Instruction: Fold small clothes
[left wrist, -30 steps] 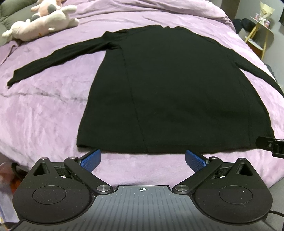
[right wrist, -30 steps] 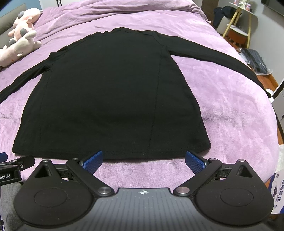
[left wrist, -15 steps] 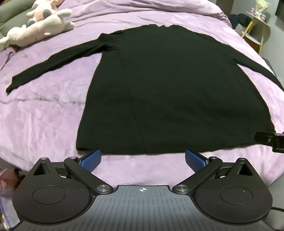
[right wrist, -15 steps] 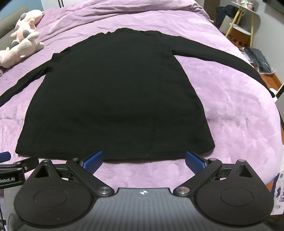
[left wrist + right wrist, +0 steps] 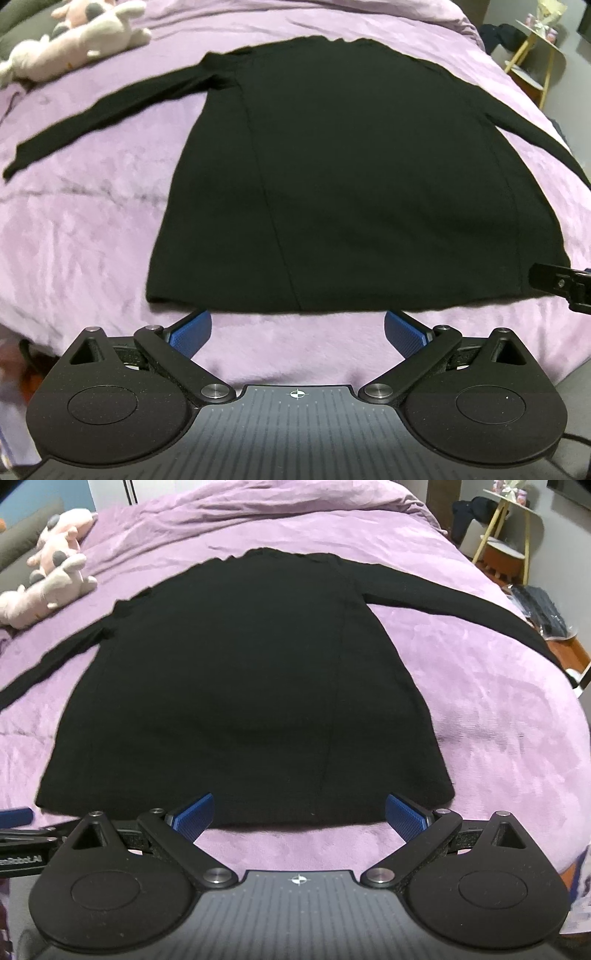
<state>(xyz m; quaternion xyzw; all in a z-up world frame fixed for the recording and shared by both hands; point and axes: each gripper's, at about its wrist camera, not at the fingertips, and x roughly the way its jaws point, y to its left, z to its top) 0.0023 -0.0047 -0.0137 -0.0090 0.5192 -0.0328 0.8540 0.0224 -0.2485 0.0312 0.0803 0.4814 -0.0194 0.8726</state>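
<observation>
A black long-sleeved top (image 5: 351,177) (image 5: 240,686) lies flat on the purple bedcover, hem toward me, both sleeves spread outward. My left gripper (image 5: 298,330) is open just short of the hem, near its left half, blue pads wide apart with nothing between them. My right gripper (image 5: 300,812) is open too, its pads reaching over the right half of the hem. The right gripper's tip shows at the right edge of the left wrist view, and the left gripper's tip shows at the left edge of the right wrist view.
The purple bedcover (image 5: 81,229) (image 5: 509,731) spreads all around the top. Plush toys (image 5: 74,40) (image 5: 51,579) lie at the far left. A yellow-legged side table (image 5: 509,535) and dark items on the floor stand beyond the bed's right edge.
Both grippers have moved forward toward the hem; the right one's pads now overlap it. Both cameras tilted a little upward. The top has not moved.
</observation>
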